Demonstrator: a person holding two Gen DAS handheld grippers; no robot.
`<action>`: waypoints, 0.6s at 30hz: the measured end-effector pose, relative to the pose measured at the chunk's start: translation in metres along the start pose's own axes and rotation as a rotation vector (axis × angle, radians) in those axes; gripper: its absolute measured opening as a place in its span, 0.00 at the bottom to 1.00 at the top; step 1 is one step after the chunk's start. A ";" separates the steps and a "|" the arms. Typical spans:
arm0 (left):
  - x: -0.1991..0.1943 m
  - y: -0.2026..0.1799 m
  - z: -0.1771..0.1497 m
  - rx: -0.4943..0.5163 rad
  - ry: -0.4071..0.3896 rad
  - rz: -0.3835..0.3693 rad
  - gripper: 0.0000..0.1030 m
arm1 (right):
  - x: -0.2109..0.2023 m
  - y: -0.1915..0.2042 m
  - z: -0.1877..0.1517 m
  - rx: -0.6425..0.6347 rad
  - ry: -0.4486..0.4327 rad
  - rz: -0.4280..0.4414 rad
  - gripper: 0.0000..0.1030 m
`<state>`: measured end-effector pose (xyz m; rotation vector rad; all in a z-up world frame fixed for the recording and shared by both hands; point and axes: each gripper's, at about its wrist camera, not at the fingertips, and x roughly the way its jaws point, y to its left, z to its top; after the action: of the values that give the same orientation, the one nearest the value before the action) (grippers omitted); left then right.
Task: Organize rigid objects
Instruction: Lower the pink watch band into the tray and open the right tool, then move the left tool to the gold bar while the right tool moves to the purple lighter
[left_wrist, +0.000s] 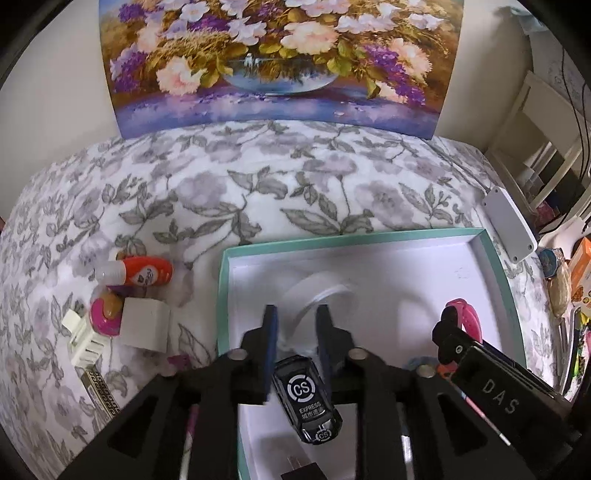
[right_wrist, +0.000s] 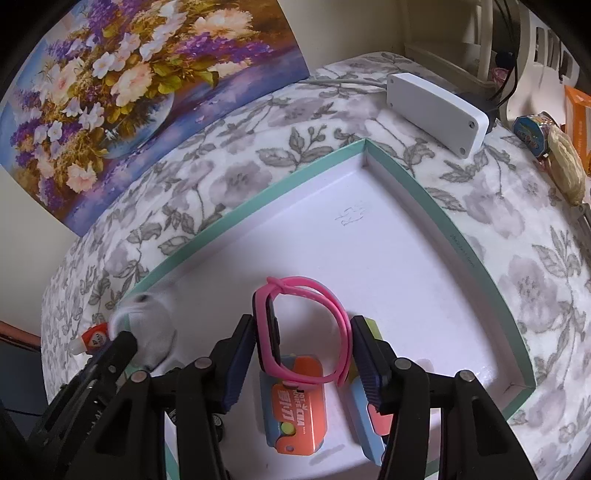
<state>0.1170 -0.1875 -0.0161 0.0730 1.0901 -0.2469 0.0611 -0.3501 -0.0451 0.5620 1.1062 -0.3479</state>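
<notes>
Where right hand-held gripper (right_wrist: 303, 339) straddles, pink watch (right_wrist: 306, 332).

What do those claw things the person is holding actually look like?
Both are black plastic claws with triangular cut-outs and round silver studs. Each left gripper and right gripper finger carries a dark blue ribbed pad. The right one shows white letters, DAS, in the left view.

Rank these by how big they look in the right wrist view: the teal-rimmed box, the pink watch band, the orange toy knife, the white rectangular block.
1. teal-rimmed box, by far the largest.
2. pink watch band and white rectangular block: about alike, and the band is much nearer the camera, so unsure.
3. orange toy knife, partly hidden under the band.
</notes>
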 end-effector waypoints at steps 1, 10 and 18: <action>-0.001 0.001 0.000 -0.001 0.002 0.004 0.33 | 0.000 0.000 0.000 0.002 0.001 0.000 0.54; -0.013 0.018 0.005 -0.058 0.011 0.035 0.73 | -0.006 0.002 0.001 -0.012 -0.007 -0.014 0.68; -0.016 0.048 0.003 -0.135 0.038 0.096 0.84 | -0.007 0.008 -0.001 -0.046 -0.007 -0.031 0.83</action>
<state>0.1238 -0.1394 -0.0038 0.0091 1.1354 -0.0853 0.0621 -0.3431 -0.0366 0.5026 1.1141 -0.3503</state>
